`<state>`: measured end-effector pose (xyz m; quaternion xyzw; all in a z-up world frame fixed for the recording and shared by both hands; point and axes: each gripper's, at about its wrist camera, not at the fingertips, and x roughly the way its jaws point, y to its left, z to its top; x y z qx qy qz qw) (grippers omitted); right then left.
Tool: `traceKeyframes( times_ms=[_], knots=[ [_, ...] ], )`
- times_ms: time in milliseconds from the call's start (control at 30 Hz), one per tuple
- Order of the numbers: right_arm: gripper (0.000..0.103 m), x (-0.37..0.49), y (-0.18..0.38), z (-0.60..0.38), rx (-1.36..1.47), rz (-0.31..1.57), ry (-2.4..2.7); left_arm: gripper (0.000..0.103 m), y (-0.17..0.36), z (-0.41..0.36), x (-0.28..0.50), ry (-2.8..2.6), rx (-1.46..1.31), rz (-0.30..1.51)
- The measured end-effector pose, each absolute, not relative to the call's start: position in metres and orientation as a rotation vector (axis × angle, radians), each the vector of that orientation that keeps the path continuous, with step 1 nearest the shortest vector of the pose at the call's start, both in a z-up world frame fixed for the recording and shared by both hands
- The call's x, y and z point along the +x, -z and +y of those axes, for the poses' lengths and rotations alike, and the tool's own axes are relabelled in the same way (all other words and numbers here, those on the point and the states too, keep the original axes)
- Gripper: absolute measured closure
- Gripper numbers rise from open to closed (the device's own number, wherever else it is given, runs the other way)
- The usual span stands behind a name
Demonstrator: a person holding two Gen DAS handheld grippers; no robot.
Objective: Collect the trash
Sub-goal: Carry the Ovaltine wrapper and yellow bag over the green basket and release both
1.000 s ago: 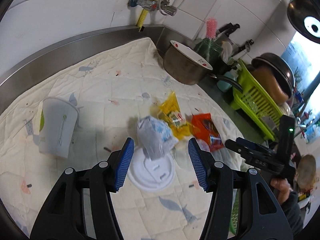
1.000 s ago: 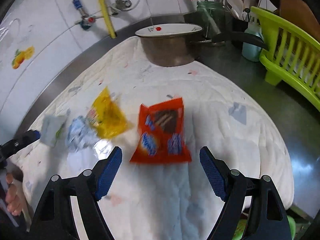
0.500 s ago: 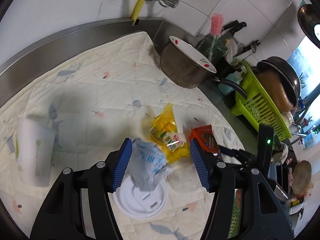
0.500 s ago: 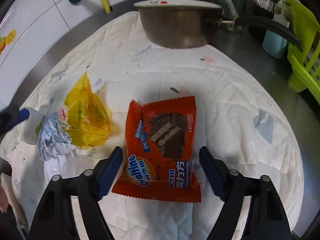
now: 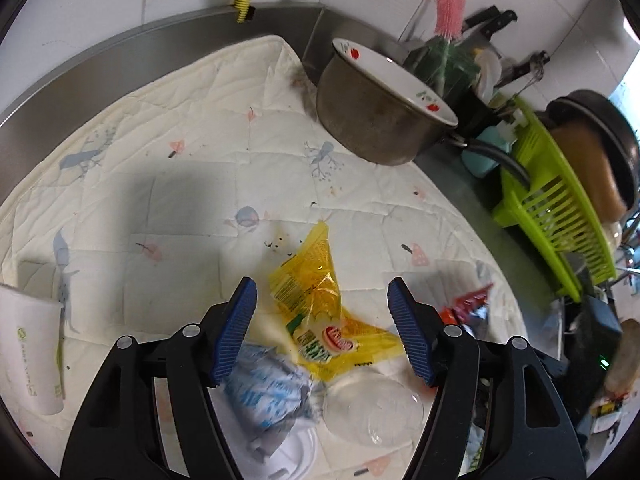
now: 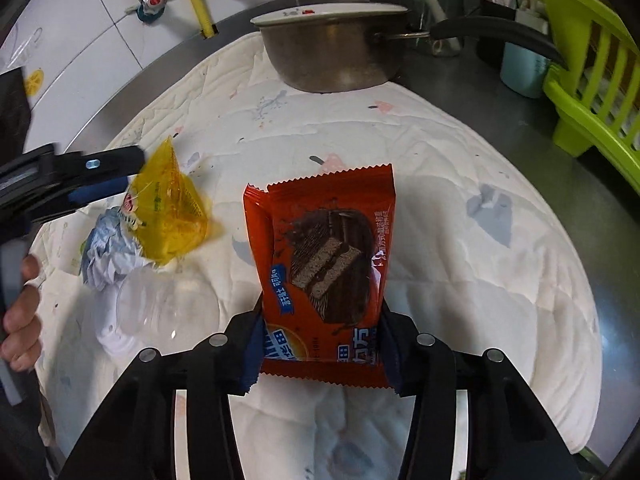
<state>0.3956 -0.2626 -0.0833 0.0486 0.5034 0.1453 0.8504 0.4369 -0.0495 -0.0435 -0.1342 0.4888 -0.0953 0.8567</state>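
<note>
- At the far left of the left wrist view, a white paper cup [image 5: 34, 354] lies on the quilted mat [image 5: 192, 184]; the picture's edge cuts off its lower end.
- The left gripper [image 5: 322, 330] points steeply down at the mat. Its jaws are spread and opening, and touch nothing. The yellow wrapper [image 5: 320, 312] lies flat between and below them.
- Under the left jaw, the crumpled blue-and-white wrapper [image 5: 268, 388] is blurred and partly hidden by the jaw arm. A white lid [image 5: 296, 452] peeks out beneath it, mostly covered.
- A clear plastic dome lid [image 5: 372, 408] lies just beside the yellow wrapper and is hard to make out against the mat.
- In the right wrist view, a bare hand [image 6: 22, 312] grips the left tool's handle at the left edge, fingers only partly in frame.
- The right gripper [image 6: 322, 350] also tilts steeply down. Its jaws are closing on the red snack wrapper [image 6: 324, 256], pads against its two long sides at the near end; the wrapper's bottom corners stick out past them.
- Bare mat lies open to the right of the red wrapper, out to the mat's edge and the steel bench [image 6: 568, 184].
- At the back, a metal pot [image 6: 336, 56] stands on the mat's far edge, its black handle reaching right.
- A green dish rack [image 6: 596, 76] crowds the right side, cut off by the frame.
</note>
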Motion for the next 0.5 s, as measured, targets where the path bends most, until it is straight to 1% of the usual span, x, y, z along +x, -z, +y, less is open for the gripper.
traceKeyframes(
  times_ms=[200, 267, 300, 333, 367, 400, 433, 500],
  knots=[
    [0.057, 0.376, 0.073, -0.267, 0.107, 1.030, -0.339, 0.038, 0.054, -0.058, 0.447, 0.176, -0.253, 1.063],
    [0.057, 0.367, 0.069, -0.267, 0.102, 1.018, -0.352, 0.050, 0.057, -0.059, 0.449, 0.178, -0.245, 1.074],
    [0.057, 0.363, 0.066, -0.266, 0.101, 1.014, -0.358, 0.053, 0.059, -0.060, 0.451, 0.178, -0.238, 1.079],
    [0.057, 0.359, 0.064, -0.267, 0.101, 1.009, -0.363, 0.062, 0.061, -0.061, 0.452, 0.182, -0.231, 1.083],
    [0.057, 0.354, 0.063, -0.267, 0.101, 1.003, -0.365, 0.066, 0.062, -0.062, 0.452, 0.188, -0.226, 1.086],
    [0.057, 0.350, 0.061, -0.268, 0.102, 1.001, -0.369, 0.067, 0.063, -0.063, 0.453, 0.191, -0.222, 1.088],
    [0.057, 0.346, 0.060, -0.269, 0.102, 0.998, -0.373, 0.072, 0.063, -0.064, 0.452, 0.191, -0.214, 1.080],
    [0.057, 0.337, 0.057, -0.271, 0.098, 0.985, -0.369, 0.075, 0.063, -0.066, 0.450, 0.208, -0.209, 1.070]
  ],
)
